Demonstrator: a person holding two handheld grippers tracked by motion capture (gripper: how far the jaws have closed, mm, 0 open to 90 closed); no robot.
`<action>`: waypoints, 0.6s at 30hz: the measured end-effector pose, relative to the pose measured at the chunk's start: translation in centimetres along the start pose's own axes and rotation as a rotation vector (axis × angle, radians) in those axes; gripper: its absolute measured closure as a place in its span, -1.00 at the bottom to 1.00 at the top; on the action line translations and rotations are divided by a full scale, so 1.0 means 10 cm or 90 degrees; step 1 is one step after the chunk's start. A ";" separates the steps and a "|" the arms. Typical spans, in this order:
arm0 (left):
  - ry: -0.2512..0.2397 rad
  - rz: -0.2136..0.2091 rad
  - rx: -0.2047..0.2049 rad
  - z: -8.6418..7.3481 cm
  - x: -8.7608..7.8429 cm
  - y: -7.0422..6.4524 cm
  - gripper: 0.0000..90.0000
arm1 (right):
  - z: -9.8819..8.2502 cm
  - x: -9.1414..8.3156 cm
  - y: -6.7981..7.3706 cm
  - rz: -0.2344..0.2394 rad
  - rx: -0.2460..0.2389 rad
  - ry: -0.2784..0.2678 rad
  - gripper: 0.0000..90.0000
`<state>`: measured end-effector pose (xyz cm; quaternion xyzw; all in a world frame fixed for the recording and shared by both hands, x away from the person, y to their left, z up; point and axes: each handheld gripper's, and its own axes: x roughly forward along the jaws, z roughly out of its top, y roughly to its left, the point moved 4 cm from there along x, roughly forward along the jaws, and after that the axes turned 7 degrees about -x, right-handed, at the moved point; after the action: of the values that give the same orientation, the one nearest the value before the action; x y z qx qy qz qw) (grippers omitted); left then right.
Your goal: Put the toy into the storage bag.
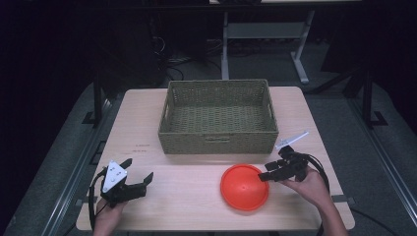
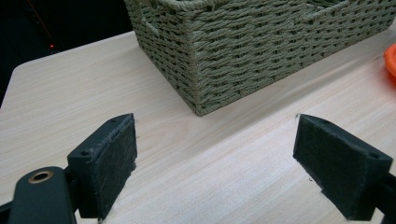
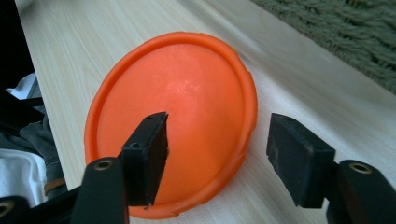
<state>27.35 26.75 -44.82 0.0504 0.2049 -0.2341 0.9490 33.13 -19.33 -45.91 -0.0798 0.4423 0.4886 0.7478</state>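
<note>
Two grippers work at this table, and the right gripper (image 1: pixel 268 172) has the job in hand: picking up the orange disc (image 1: pixel 244 187), which lies flat near the front edge of the table (image 1: pixel 196 206), just in front of the basket (image 1: pixel 219 117) and apart from it. In the right gripper view the jaws straddle the disc's (image 3: pixel 187 102) near rim, one pad over the orange face and the other over bare wood outside the edge. They stand parted, gripping nothing, with no pad pressing on the rim as far as I can tell.

To do this well, I judge the outer jaw should slide low along the table until it sits under or against the rim's lip, while the inner jaw comes down on the face. The disc is thin and smooth, so a shallow bite could let it slip or pivot; a deeper reach across the rim would hold better. Closing slowly keeps the disc from skating away across the wood.

The left gripper (image 1: pixel 134 178) rests near the table's front left corner, jaws wide apart and empty, pointed at the basket's corner (image 2: pixel 201 70).

Faint small marks sit on the table left of the basket, too small to read. No brand or label is legible on the disc or basket.
</note>
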 end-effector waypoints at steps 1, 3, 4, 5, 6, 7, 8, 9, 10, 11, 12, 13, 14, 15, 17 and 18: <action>0.000 0.000 0.000 0.00 0.00 0.00 -0.72 | 0.00 0.00 0.00 0.000 0.000 0.000 -0.13; 0.000 0.000 0.000 0.00 0.00 0.00 -0.72 | 0.00 0.03 -0.02 0.004 -0.002 0.007 -0.07; 0.000 0.001 -0.001 0.00 0.00 0.00 -0.72 | -0.01 0.05 -0.04 0.006 0.003 0.017 -0.04; 0.000 0.001 -0.001 0.00 0.00 0.00 -0.72 | -0.01 0.05 -0.04 0.006 0.003 0.017 -0.04; 0.001 0.000 0.001 0.00 0.00 0.00 -0.72 | -0.02 0.08 -0.05 0.007 0.010 0.026 0.00; 0.001 0.000 0.001 0.00 0.00 0.00 -0.72 | -0.02 0.08 -0.05 0.007 0.010 0.026 0.00; 0.002 0.000 0.002 0.00 0.00 0.00 -0.72 | -0.03 0.10 -0.07 0.005 0.009 0.035 0.03; 0.008 0.001 0.008 -0.01 0.00 0.00 -0.72 | -0.03 0.10 -0.07 0.005 0.009 0.035 0.03; 0.008 0.001 0.009 -0.01 0.01 0.00 -0.72 | -0.03 0.11 -0.07 0.006 0.011 0.037 0.05; 0.008 0.001 0.007 -0.01 0.01 -0.01 -0.72 | -0.04 0.11 -0.07 0.007 0.012 0.043 0.05; 0.007 0.000 0.008 -0.01 0.01 -0.01 -0.72 | -0.04 0.13 -0.08 0.012 0.011 0.048 0.09; 0.007 0.000 0.009 -0.01 0.01 -0.01 -0.72 | -0.05 0.14 -0.08 0.014 0.014 0.053 0.11; 0.006 0.001 0.009 -0.01 0.01 -0.01 -0.72 | -0.05 0.14 -0.08 0.015 0.017 0.056 0.11; 0.006 0.001 0.009 -0.01 0.01 -0.01 -0.72 | -0.05 0.14 -0.08 0.015 0.017 0.056 0.11; 0.003 0.002 0.006 -0.01 0.01 -0.02 -0.72 | -0.05 0.15 -0.09 0.017 0.017 0.060 0.12; 0.004 0.002 0.007 -0.01 0.01 -0.02 -0.72 | -0.05 0.16 -0.10 0.019 0.012 0.058 0.13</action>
<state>27.37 26.57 -44.94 0.0565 0.2062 -0.2335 0.9486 33.85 -19.08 -47.72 -0.0885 0.4816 0.4914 0.7203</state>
